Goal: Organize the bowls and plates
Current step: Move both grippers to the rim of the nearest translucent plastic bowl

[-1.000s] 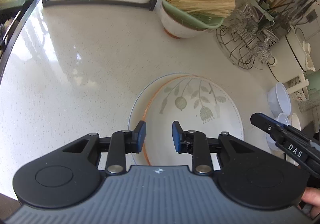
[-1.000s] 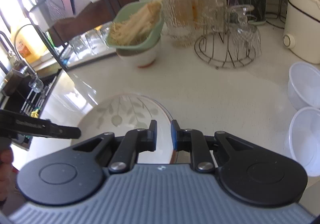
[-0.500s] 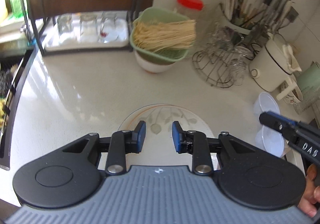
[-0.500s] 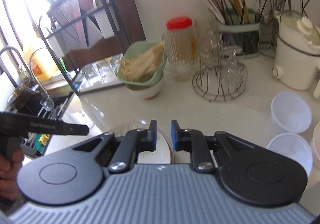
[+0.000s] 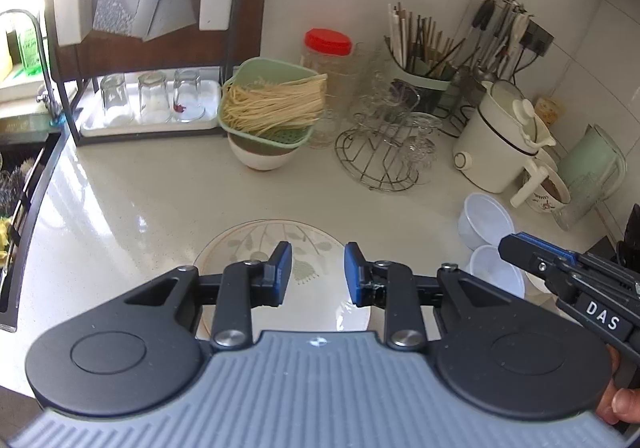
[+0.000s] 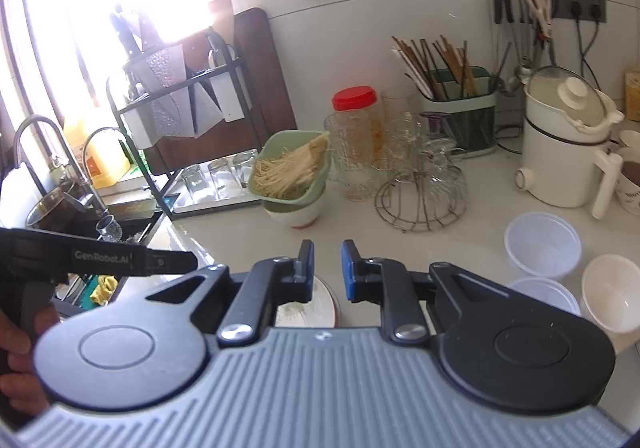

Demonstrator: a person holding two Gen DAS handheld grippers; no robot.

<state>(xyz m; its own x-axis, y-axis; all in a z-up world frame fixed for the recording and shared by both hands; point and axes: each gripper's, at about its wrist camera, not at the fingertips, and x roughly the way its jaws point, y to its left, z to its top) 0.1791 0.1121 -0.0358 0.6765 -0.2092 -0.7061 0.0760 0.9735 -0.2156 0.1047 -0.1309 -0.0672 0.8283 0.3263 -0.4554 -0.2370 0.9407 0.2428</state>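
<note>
Two hand-held grippers [image 5: 314, 272] [image 6: 325, 268] above plate [image 5: 320, 308]

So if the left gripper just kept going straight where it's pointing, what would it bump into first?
Probably the leaf-patterned plate on the counter. The left gripper points down at it with nothing in between, though depth is hard to judge.

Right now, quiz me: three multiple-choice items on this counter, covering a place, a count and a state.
1. The green strainer of noodles sits:
A. on the white bowl
B. on the plate
C. in the sink

2. Upturned glasses on the tray:
A. two
B. three
C. five

3. The left claw is:
A. shut on the plate
B. open and empty
C. holding a bowl

Key: A, the strainer rests in the bowl's mouth; B, three stand in a row; B, a clear gap shows between its pads.
</note>
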